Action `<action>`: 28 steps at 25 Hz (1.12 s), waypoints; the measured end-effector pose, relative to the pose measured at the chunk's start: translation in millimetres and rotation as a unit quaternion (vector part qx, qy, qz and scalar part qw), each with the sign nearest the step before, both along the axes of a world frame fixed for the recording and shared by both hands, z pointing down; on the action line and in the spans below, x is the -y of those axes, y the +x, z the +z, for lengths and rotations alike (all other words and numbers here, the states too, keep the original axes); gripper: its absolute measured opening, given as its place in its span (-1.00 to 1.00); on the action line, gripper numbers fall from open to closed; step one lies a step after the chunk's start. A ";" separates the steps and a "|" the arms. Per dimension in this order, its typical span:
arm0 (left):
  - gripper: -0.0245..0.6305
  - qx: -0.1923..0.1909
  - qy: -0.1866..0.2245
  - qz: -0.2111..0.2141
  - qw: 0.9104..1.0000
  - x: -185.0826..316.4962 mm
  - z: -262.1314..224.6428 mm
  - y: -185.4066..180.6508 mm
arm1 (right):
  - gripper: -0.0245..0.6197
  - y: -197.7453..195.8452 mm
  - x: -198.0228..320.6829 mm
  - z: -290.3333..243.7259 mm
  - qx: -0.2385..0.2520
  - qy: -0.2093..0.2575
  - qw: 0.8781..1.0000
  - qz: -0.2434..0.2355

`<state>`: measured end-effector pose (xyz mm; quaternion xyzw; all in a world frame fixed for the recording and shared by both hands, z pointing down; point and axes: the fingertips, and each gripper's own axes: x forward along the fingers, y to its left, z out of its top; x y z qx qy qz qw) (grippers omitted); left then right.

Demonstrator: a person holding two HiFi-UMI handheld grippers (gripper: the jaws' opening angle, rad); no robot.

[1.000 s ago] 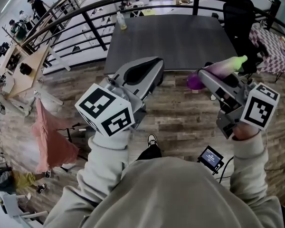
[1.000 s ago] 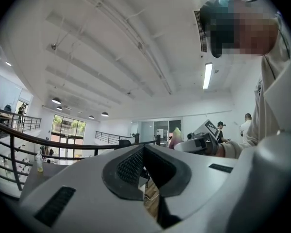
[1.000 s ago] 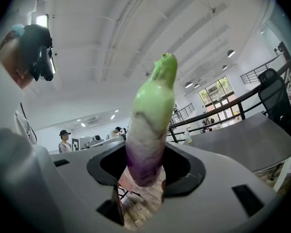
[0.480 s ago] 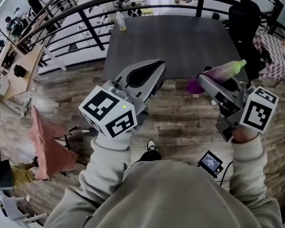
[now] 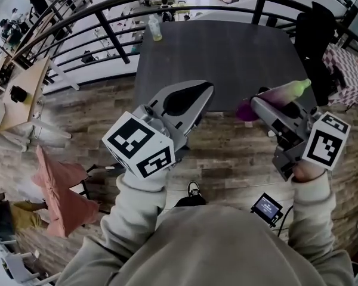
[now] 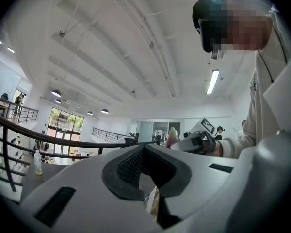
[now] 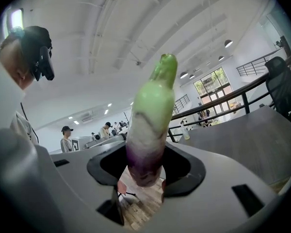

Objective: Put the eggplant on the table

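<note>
The long purple-and-white eggplant with a pale green tip [image 5: 281, 90] is not on the dark grey rectangular desk [image 5: 218, 46] yet. It hangs in the air at the desk's near right corner, pinched by the jaws of the right gripper [image 5: 258, 102].

The grip looks like the main risk. In the right gripper view the jaws clamp only the rounded purple end, and most of the eggplant's length sticks out past them. The skin is probably smooth, so it could pivot or slide free during a quick swing. If it were let go short of the desk's near edge, it would fall to the wooden floor. If it were let go from too high above the desk, it could roll off.

The right gripper points toward the desk, tilted slightly downward. The left gripper [image 5: 201, 93] is held level beside it, nearer the middle of the desk's near edge, with its jaws pressed together on nothing.
</note>
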<state>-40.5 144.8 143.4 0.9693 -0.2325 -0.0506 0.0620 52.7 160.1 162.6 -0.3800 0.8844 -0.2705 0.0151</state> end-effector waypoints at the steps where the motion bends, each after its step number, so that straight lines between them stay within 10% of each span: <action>1: -0.92 0.005 0.000 0.000 1.000 8.0 4.0 -2.2 | -0.25 -4.4 7.7 2.5 -0.001 -0.002 1.000 0.000; 28: -0.92 0.027 0.013 -0.023 0.999 106.0 8.9 -38.3 | -0.25 -30.4 115.7 1.0 0.007 0.007 1.000 -0.020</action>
